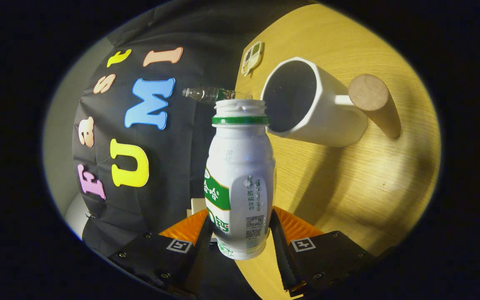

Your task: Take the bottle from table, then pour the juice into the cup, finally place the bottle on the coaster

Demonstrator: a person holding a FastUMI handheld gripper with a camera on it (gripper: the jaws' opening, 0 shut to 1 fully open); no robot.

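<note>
White plastic bottle (240, 175) sits clamped at its base between your 2 fingers (282, 237), gripper (240, 243) closed on it. Long axis runs straight ahead; open mouth reaches the cup (311, 112) rim, cup on wooden table (373, 187) just beyond.

Wooden table (361, 183): white cup (306, 104), perhaps coaster (251, 57).

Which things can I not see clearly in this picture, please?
- Gripper view: the white bottle is clamped between the fingers; its opaque wall hides any juice.
- Inside of the white cup: dark with shadow, contents unreadable.
- Small clear bottle beyond: its far end is hidden behind the white bottle's neck.
- Coaster on the table: too small for detail.
</note>
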